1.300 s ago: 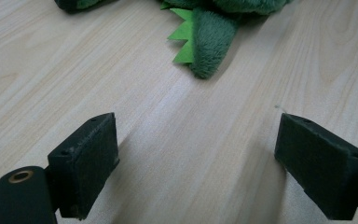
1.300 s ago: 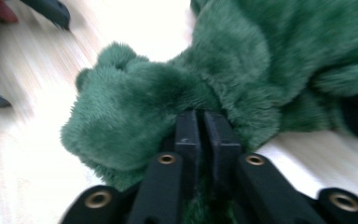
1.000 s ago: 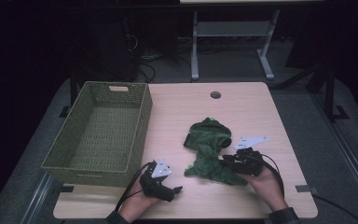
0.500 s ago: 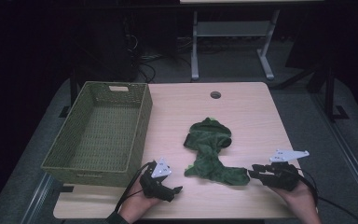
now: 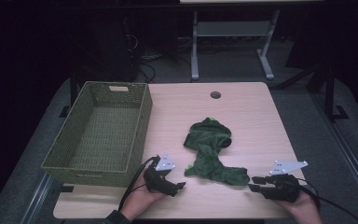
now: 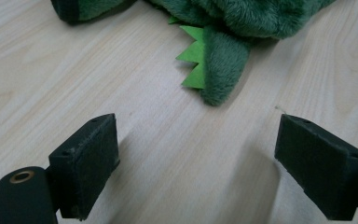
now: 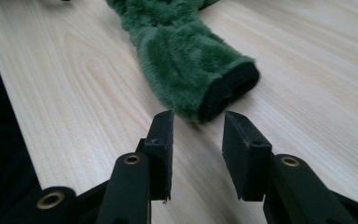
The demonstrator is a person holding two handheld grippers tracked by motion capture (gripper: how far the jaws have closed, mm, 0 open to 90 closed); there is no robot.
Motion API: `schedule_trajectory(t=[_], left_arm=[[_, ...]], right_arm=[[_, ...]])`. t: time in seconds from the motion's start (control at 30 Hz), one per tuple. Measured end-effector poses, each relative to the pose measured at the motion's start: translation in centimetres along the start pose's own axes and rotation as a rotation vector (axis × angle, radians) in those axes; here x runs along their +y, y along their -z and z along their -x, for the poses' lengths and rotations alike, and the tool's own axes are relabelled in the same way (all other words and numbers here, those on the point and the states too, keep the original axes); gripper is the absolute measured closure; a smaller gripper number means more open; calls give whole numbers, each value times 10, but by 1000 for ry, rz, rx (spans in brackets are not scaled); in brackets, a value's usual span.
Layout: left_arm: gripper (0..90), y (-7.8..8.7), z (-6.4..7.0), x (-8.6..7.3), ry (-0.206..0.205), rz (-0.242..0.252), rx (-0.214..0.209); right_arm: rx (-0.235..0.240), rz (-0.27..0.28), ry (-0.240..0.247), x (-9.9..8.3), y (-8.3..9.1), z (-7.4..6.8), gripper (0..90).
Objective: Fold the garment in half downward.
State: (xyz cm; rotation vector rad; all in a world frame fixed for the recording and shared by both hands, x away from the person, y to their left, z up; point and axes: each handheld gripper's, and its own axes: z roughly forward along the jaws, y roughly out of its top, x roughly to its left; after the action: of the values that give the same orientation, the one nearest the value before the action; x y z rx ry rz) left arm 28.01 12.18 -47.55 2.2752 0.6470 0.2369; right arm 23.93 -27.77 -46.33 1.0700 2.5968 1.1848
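Green plush garment [image 6: 223,28], top cut off

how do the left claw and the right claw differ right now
The left claw gapes wide; the right claw is only narrowly parted. The left claw faces the spiky light-green trim of the fuzzy green plush garment, well short of it; the right claw sits close to the garment's dark-lined cuff. Both are empty, low over the light wooden table.
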Motion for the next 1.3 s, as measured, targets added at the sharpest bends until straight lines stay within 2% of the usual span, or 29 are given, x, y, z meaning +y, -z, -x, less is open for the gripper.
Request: schedule_trajectory(t=[0.1, 0.13, 0.27, 0.33, 0.37, 0.53, 0.77, 0.93, 1.0, 1.1, 1.3], left_arm=[[128, -2, 1, 0, -23, 1, 8], [128, -2, 1, -1, -23, 5, 7], [128, -1, 1, -2, -25, 13, 5], [128, -1, 1, -2, -25, 13, 4], [128, -1, 1, -2, -24, 13, 4], [128, -1, 1, -2, -25, 13, 4], [127, -1, 1, -2, -24, 13, 4], [127, -1, 1, -2, -24, 13, 4], [127, -1, 1, -2, -24, 13, 4], [127, -1, 1, -2, -25, 13, 4], [127, -1, 1, -2, -24, 13, 4]], right_arm=[[4, -17, -5, 1, -6, 1, 629], [9, -19, -19, 2, -8, 1, 644], [14, -6, -15, 3, -10, 2, 679], [4, -5, -16, 3, -10, 3, 738], [-7, -5, -13, 3, -10, 3, 810], [-16, 14, -26, 4, -5, 4, 857], [-43, 21, -34, 7, 2, 8, 862], [-70, 63, -13, 13, 11, 9, 862], [-74, 86, 9, 17, 15, 7, 863], [-62, 125, 39, 29, 19, 4, 862], [-31, 156, 81, 42, 20, -1, 863]])
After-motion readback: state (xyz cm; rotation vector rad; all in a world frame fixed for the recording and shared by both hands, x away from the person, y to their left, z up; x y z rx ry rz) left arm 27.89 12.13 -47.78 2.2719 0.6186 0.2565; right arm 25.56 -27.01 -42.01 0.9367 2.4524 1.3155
